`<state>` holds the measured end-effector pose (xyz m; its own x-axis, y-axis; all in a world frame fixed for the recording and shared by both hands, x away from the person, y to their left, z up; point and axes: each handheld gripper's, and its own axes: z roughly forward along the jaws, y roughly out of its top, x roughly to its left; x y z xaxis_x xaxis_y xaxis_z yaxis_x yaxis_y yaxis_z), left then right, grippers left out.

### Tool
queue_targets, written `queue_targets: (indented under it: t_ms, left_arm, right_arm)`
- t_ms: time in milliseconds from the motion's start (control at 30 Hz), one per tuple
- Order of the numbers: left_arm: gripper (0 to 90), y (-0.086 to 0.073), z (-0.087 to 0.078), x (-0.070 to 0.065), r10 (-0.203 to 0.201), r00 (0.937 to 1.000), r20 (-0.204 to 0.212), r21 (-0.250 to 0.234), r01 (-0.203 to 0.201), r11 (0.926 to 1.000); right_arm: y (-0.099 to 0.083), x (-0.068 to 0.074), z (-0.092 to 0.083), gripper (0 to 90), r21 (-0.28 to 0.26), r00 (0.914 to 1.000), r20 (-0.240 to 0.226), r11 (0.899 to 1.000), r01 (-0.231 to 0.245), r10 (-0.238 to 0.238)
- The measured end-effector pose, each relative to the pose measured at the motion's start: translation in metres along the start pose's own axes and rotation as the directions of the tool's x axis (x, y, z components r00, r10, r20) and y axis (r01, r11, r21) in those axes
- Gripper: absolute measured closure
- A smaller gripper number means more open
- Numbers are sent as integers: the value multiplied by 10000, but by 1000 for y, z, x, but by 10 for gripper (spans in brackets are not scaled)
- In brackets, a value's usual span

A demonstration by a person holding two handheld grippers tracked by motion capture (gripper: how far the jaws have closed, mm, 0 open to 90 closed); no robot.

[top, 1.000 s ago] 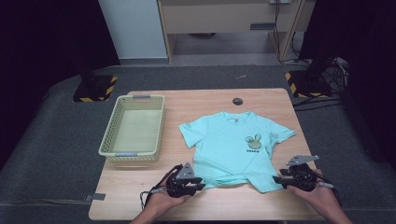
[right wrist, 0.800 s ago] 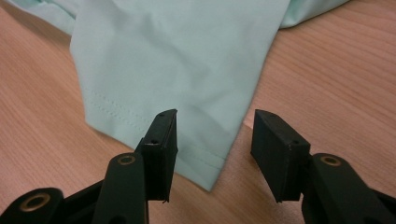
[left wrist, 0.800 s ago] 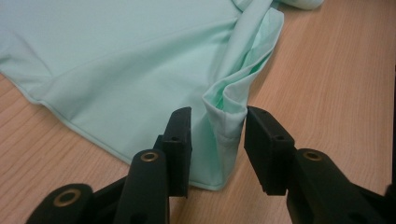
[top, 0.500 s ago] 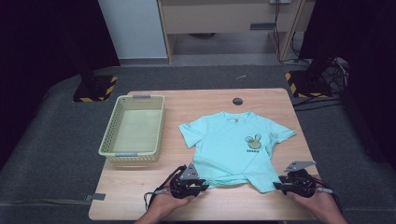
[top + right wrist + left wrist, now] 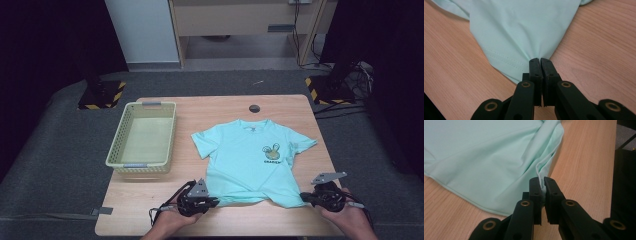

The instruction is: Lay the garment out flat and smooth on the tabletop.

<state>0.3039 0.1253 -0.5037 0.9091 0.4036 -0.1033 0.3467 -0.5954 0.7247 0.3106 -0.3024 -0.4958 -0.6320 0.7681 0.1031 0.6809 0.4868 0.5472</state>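
Jaws just closed | both hand-held grippers (image 5: 214,201) (image 5: 305,197) pinch T-shirt (image 5: 250,155) hem

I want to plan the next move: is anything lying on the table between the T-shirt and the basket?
Nothing visible does. The strip of table between the T-shirt and the basket is bare wood. The only other thing on the table is a small dark round disc at the far edge, out of the way.

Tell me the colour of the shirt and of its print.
The shirt is pale mint green, with a small yellow and dark print on its chest; the high view shows it best.
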Motion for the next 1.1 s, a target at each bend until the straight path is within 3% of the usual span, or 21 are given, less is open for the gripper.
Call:
queue_targets:
  t_ms: [300, 800, 1100]
  left_arm:
    - [848, -1, -4, -3, 57, 10000, 14, -38, -57, 10000]
    - [852, 1, -5, -7, 5, 10000, -17, -191, -6, 9998]
    - [855, 2, -10, -13, -138, 9996, 256, -308, 146, 9994]
  right_arm:
    - [-6, -5, -7, 880, 129, 9998, 49, 9997, -198, 197]
    - [-15, -2, -22, 881, 295, 9999, 105, 9995, -115, 112]
    - [-22, 2, -36, 881, 438, 9998, 42, 9988, -219, 218]
